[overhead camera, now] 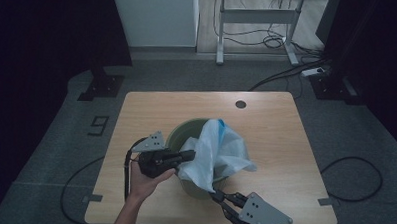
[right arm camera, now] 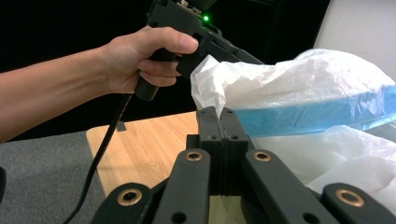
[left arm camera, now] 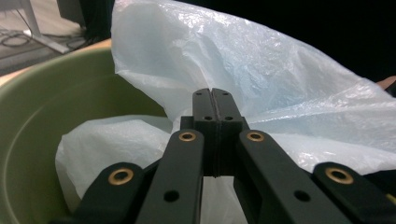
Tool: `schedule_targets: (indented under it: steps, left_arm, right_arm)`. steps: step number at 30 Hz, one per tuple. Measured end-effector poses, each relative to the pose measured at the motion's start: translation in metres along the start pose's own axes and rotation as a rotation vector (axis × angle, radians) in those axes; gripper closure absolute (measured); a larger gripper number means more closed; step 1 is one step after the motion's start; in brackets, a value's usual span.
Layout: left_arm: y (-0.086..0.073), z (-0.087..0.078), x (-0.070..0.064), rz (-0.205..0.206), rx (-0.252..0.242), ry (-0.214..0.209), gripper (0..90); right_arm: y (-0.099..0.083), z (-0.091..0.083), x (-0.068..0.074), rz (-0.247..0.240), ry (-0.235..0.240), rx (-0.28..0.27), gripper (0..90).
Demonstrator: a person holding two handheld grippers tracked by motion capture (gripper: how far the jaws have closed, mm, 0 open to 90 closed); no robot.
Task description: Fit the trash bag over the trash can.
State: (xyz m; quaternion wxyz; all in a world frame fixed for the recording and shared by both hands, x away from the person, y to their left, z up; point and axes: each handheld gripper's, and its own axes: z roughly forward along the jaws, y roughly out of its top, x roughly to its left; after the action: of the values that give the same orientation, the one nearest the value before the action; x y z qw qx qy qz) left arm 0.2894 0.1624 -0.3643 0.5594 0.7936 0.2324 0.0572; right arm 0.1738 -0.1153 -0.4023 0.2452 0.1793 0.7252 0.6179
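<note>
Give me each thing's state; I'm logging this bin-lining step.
Bin: upright on the table, bag partly inside.
Bag: crumpled, bunched above the rim, not spread over it.
Left gripper: fingers shut on the bag.
Right gripper: fingers shut on the bag's edge, it seems.

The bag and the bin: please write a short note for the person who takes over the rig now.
Left gripper: jaws shut on the bag at the bin's left rim.
Right gripper: jaws shut at the bin's near side, on the bag as far as can be seen.
The green bin stands mid-table; the bag is bunched in and above it.
Done: bag is in the bin, both sides gripped.
Left: probably spread the bag and fold it over the rim.
</note>
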Motion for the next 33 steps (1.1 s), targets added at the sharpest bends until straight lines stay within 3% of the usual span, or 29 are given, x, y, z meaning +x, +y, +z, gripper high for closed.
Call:
schedule_targets:
  steps: [2, 4, 5, 7, 9, 10, 12, 17, 18, 20, 22, 24, 29, 32, 33]
  left_arm:
    - [-0.003, -0.01, 0.0, -0.006, -0.065, -0.011, 90.0]
    - [-0.006, -0.014, -0.001, -0.008, -0.088, -0.013, 90.0]
    - [-0.013, -0.023, -0.003, -0.019, -0.132, -0.014, 90.0]
    - [-0.016, -0.026, -0.004, -0.025, -0.154, -0.018, 90.0]
    - [-0.025, -0.034, -0.007, -0.022, -0.178, -0.009, 90.0]
    - [-0.03, -0.037, -0.008, -0.02, -0.185, -0.005, 90.0]
    - [-0.038, -0.044, -0.008, -0.024, -0.205, -0.002, 90.0]
    - [-0.055, -0.052, -0.004, -0.03, -0.241, -0.013, 90.0]
    - [-0.058, -0.052, -0.004, -0.029, -0.244, -0.014, 90.0]
    - [-0.061, -0.052, -0.003, -0.028, -0.247, -0.017, 90.0]
    - [-0.064, -0.05, -0.002, -0.019, -0.254, -0.018, 90.0]
    - [-0.065, -0.049, -0.002, -0.018, -0.254, -0.014, 90.0]
    - [-0.063, -0.046, -0.003, 0.002, -0.259, -0.01, 90.0]
    - [-0.064, -0.044, -0.005, 0.016, -0.267, -0.008, 90.0]
    - [-0.065, -0.044, -0.005, 0.021, -0.27, -0.01, 90.0]
  right_arm:
    - [-0.001, -0.002, 0.0, 0.014, 0.01, 0.005, 89.1]
    - [-0.001, -0.002, 0.001, 0.015, 0.019, 0.008, 89.1]
    - [-0.003, -0.004, 0.004, 0.016, 0.038, 0.017, 88.9]
    - [-0.005, -0.004, 0.005, 0.024, 0.051, 0.023, 88.7]
    - [-0.008, -0.004, 0.011, 0.016, 0.088, 0.037, 78.4]
    - [-0.008, -0.004, 0.011, 0.016, 0.088, 0.037, 78.4]
    - [-0.007, -0.011, 0.014, 0.035, 0.097, 0.013, 61.9]
    - [-0.003, -0.029, 0.009, 0.079, 0.085, -0.036, 52.5]
    - [0.001, -0.036, 0.003, 0.096, 0.071, -0.053, 50.7]
    - [0.004, -0.038, -0.002, 0.104, 0.063, -0.059, 50.4]
    - [0.017, -0.039, -0.019, 0.12, 0.026, -0.068, 50.4]
    - [0.023, -0.037, -0.026, 0.118, 0.015, -0.067, 50.4]
    - [0.05, -0.009, -0.065, 0.15, -0.014, -0.021, 50.5]
    - [0.058, 0.022, -0.092, 0.208, -0.01, 0.035, 50.7]
    - [0.058, 0.022, -0.092, 0.208, -0.01, 0.035, 50.7]
